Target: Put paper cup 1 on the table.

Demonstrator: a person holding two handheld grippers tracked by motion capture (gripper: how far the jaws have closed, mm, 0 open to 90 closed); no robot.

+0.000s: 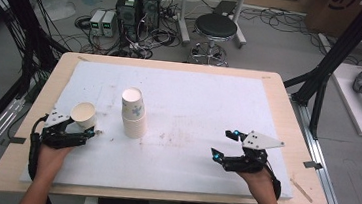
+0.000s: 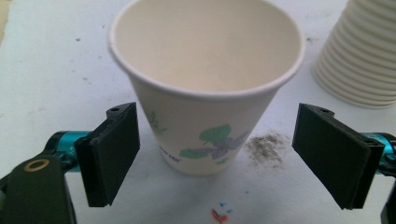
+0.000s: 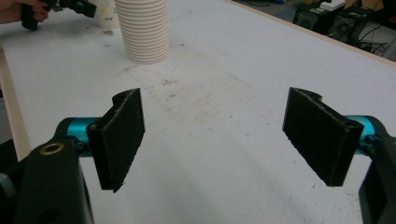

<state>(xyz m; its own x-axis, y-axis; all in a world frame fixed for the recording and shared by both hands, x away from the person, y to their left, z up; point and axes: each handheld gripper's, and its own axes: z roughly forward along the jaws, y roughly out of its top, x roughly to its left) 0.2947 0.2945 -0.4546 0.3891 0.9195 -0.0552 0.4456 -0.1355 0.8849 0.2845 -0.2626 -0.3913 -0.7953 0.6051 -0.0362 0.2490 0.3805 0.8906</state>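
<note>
The paper cup (image 2: 205,88) stands upright on the white sheet (image 1: 208,109) of the worktop (image 1: 288,117), towards its left side, mouth up and empty. It sits between the two black pads of the left claw (image 2: 215,156), and there is a clear gap on either side: the pads do not touch its wall, so the cup stands on its own. The left claw (image 1: 87,132) is spread wide around it.

Just beside the single cup, a little further in, is the stack of cups (image 1: 133,112), upright with many rims nested one over the other. The two are near but apart.

Well apart on the right side of the sheet, the right claw (image 1: 224,145) rests low over bare sheet, its pads (image 3: 120,135) wide apart with nothing between them.

Judging from how things lie, one cup has been taken off the stack and set down by itself, and the release looks done. What is left appears to be drawing the left claw clear without knocking the cup, then perhaps fetching another from the stack.
</note>
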